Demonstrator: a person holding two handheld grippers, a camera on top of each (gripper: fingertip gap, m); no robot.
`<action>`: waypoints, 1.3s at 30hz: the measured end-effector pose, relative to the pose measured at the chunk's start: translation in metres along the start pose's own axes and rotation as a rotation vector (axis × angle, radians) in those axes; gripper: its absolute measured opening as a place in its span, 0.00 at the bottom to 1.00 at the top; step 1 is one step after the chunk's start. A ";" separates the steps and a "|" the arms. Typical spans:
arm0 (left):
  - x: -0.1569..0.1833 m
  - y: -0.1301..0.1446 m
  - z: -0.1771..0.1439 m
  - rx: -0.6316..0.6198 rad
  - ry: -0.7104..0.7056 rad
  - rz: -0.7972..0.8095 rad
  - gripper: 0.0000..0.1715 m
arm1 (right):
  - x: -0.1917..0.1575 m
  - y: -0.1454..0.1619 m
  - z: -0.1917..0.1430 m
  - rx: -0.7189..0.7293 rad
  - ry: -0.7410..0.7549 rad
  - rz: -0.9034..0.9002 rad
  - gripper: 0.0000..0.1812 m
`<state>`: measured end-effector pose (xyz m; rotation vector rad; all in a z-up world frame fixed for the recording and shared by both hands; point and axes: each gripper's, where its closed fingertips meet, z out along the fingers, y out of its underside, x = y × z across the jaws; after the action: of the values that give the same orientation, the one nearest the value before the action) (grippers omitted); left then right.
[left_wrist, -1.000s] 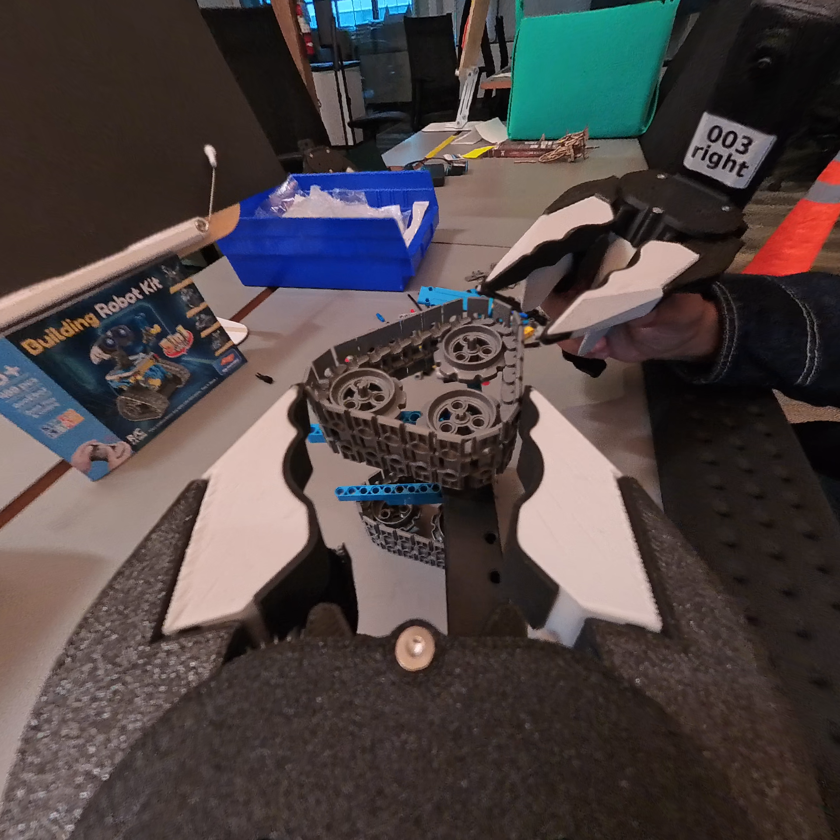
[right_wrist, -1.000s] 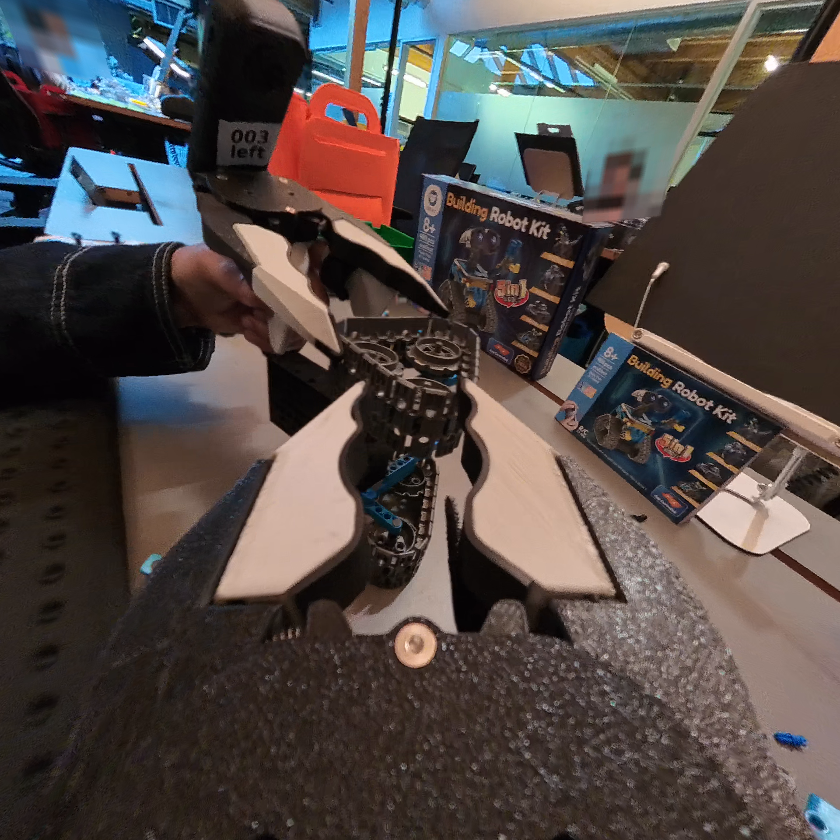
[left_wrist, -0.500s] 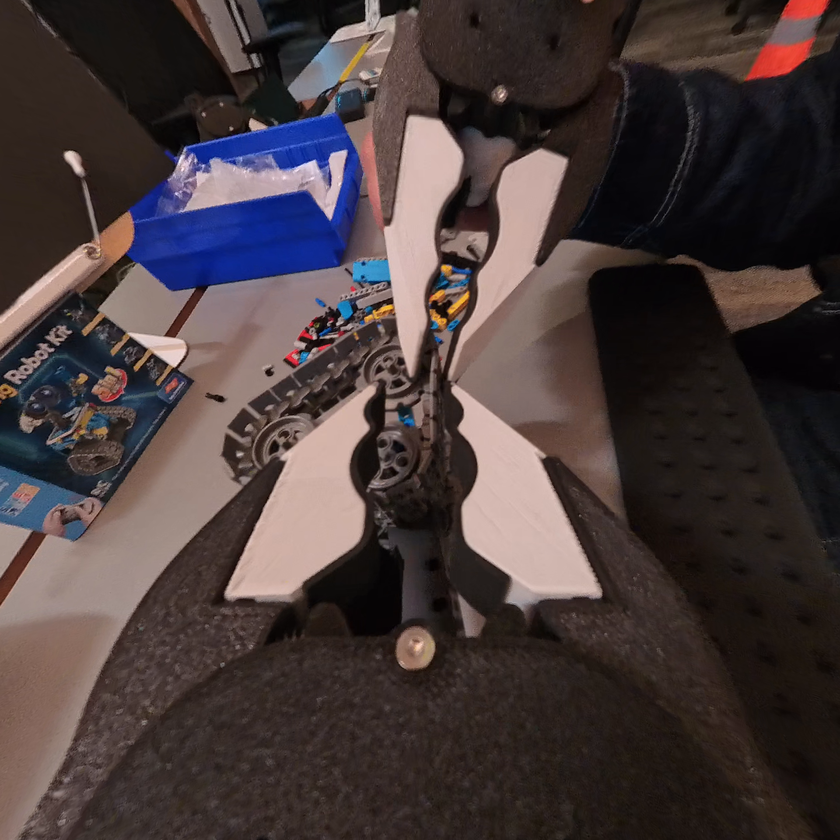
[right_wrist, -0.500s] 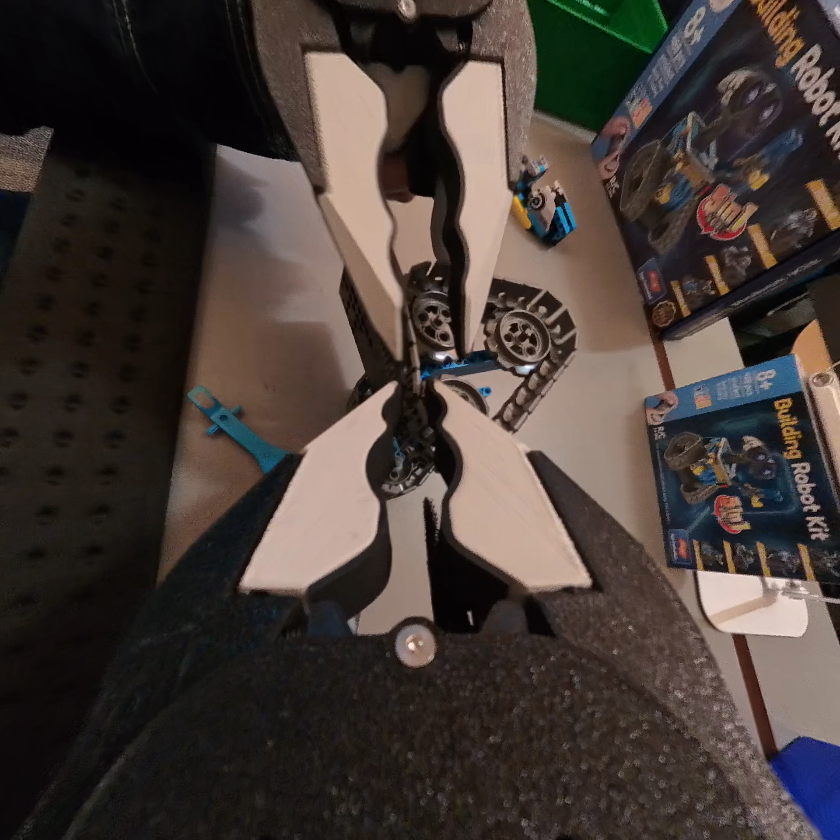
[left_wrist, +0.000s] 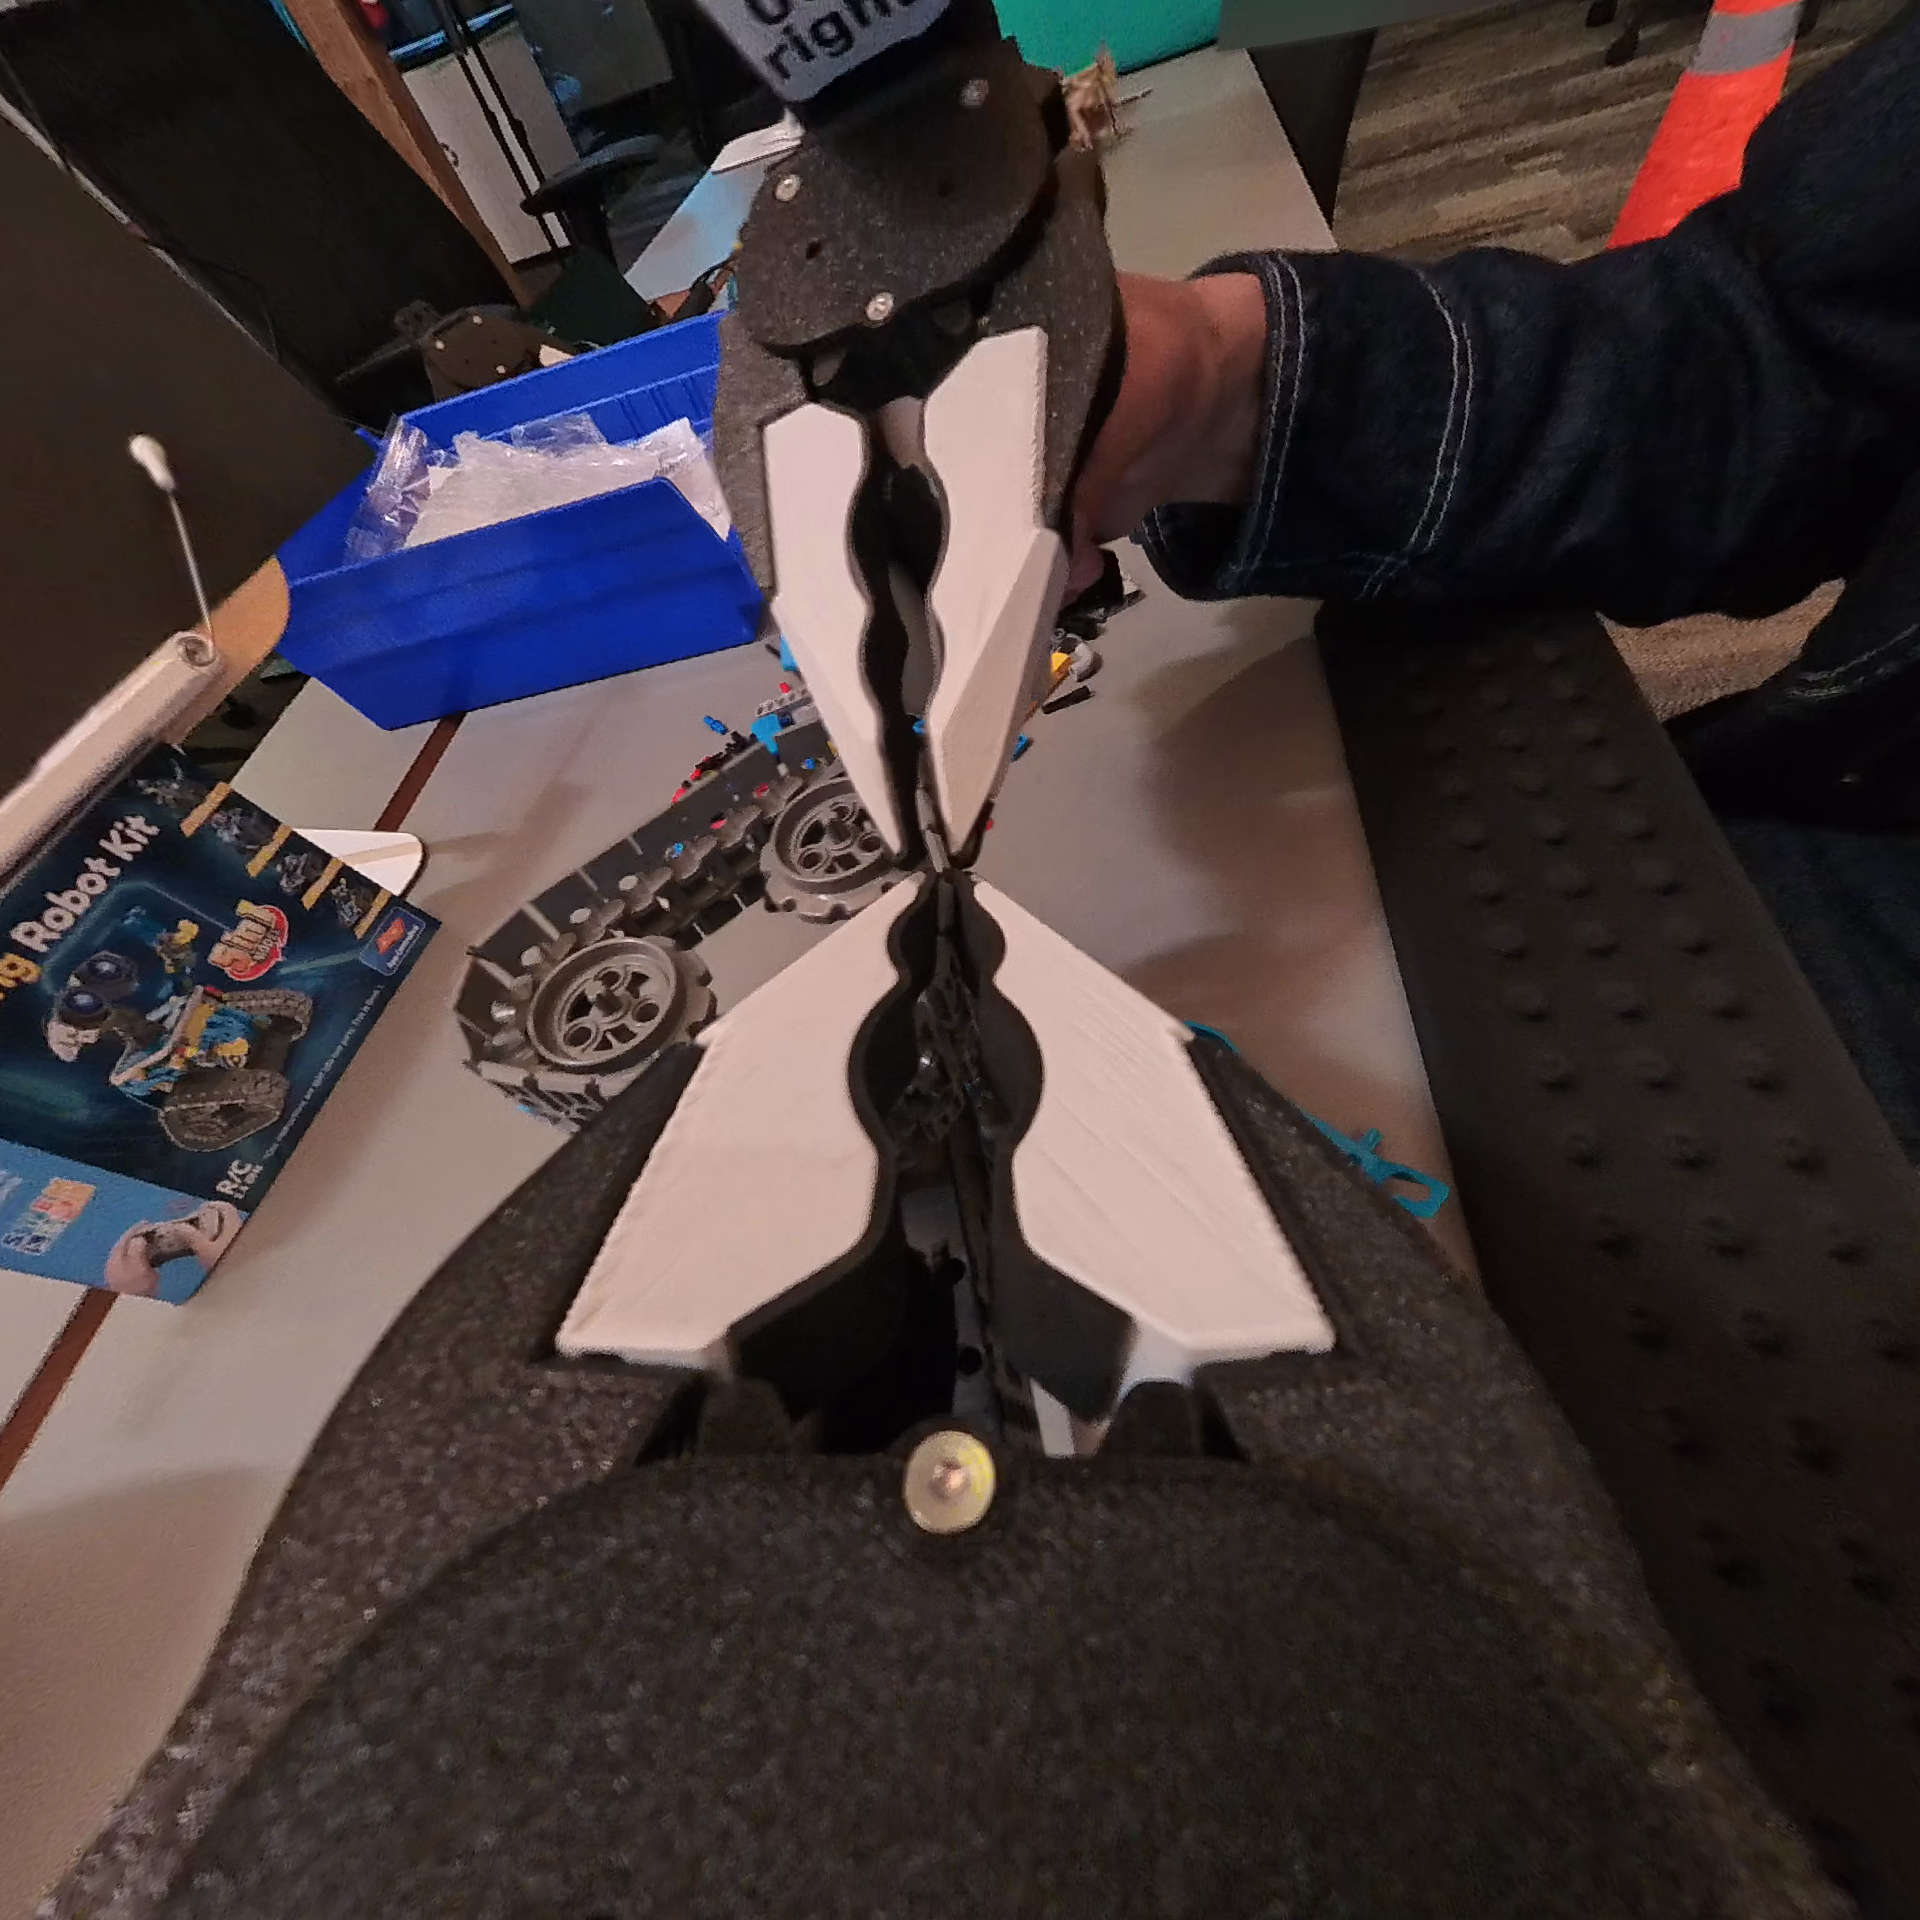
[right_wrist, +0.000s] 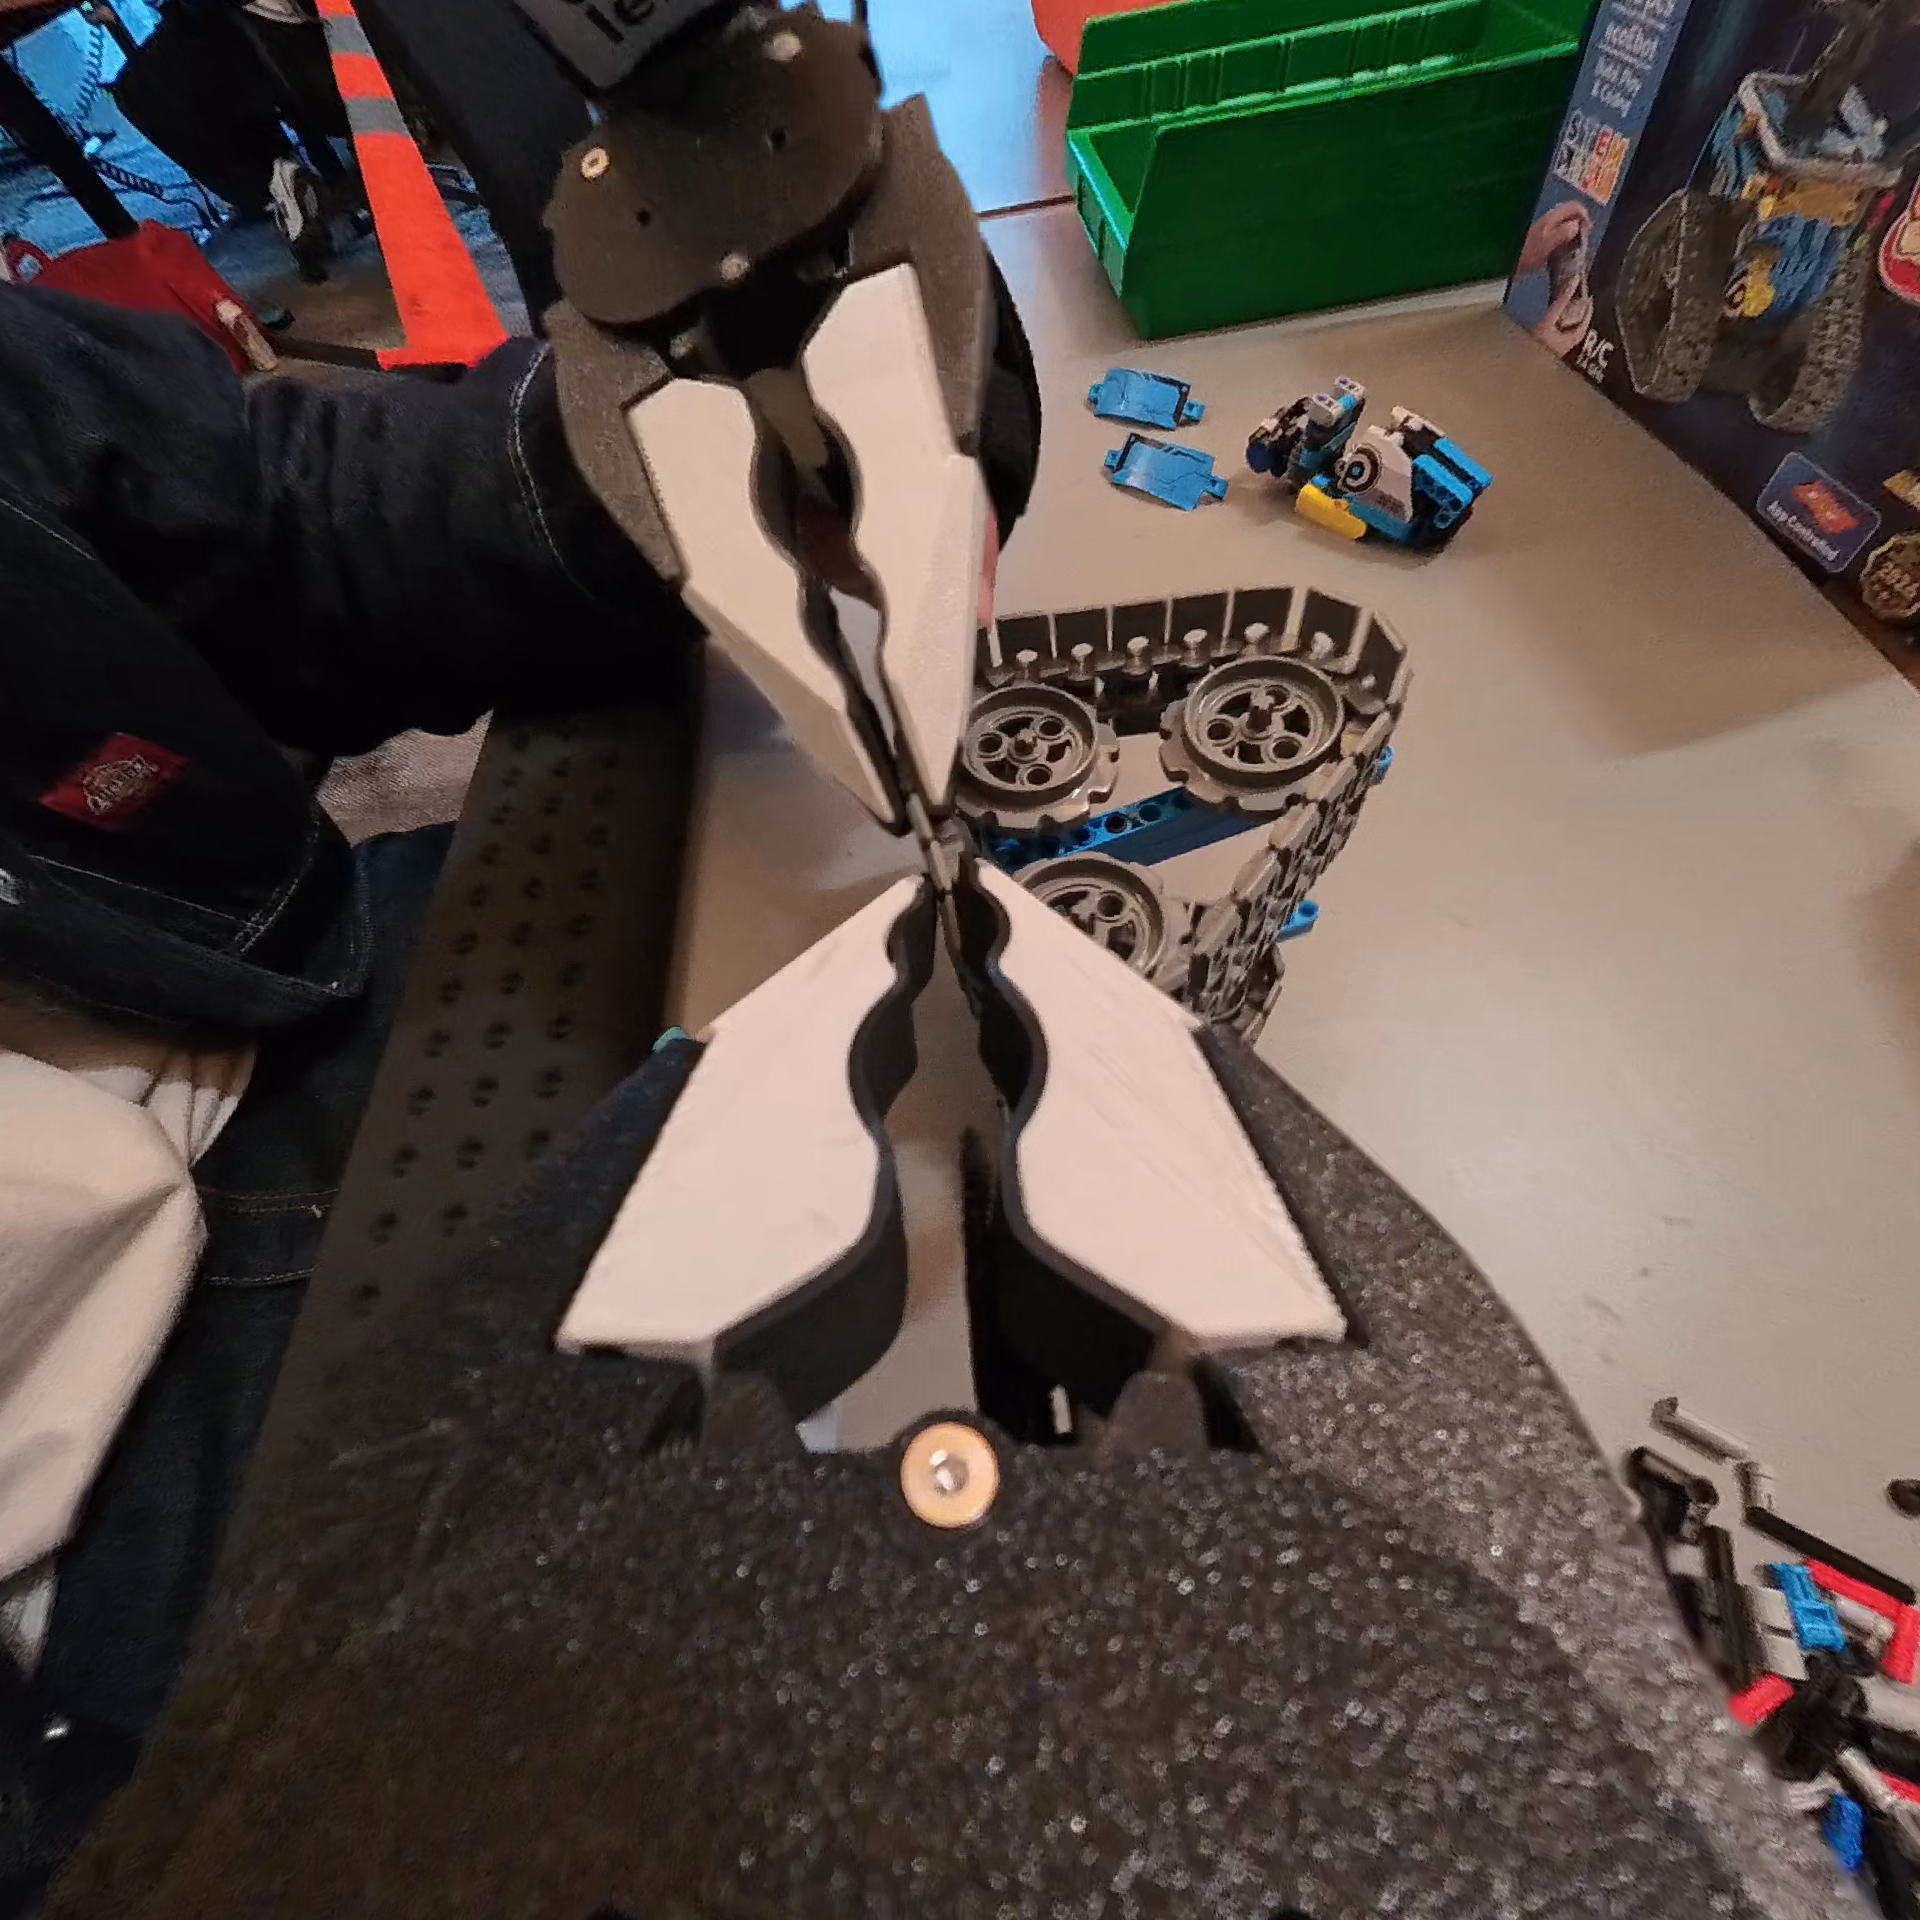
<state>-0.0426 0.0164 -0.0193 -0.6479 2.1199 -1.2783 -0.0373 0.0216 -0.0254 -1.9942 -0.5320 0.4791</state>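
L gripper (left_wrist: 943, 883) & R gripper (right_wrist: 940, 883) tip-to-tip, both pinched on grey track piece (right_wrist: 940, 847) — tracked chassis (right_wrist: 1226, 769) just beyond.

2 close wrist views facing, sharing tracked model (left_wrist: 665, 966)

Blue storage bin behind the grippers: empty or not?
Not empty. The blue plastic storage bin holds crumpled clear plastic bags rising to its rim; what lies beneath is hidden.

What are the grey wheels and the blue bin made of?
The grey wheels look like hard moulded plastic: smooth, slightly shiny, with crisp spokes and teeth. The blue bin also seems to be plastic, judging by its even colour and glossy walls, though I can't be certain.
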 end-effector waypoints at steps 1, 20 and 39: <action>0.000 0.000 0.000 0.004 0.003 -0.014 0.00 | -0.001 0.000 0.000 0.011 0.006 -0.024 0.02; -0.004 0.001 0.006 -0.076 -0.134 0.142 0.01 | -0.001 -0.003 0.000 0.013 0.032 0.054 0.00; -0.012 0.004 0.004 -0.052 -0.168 0.120 0.00 | 0.008 -0.005 0.004 0.026 0.055 0.349 0.01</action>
<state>-0.0318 0.0230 -0.0217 -0.6183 2.0276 -1.0690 -0.0338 0.0310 -0.0239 -2.0765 -0.1408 0.6368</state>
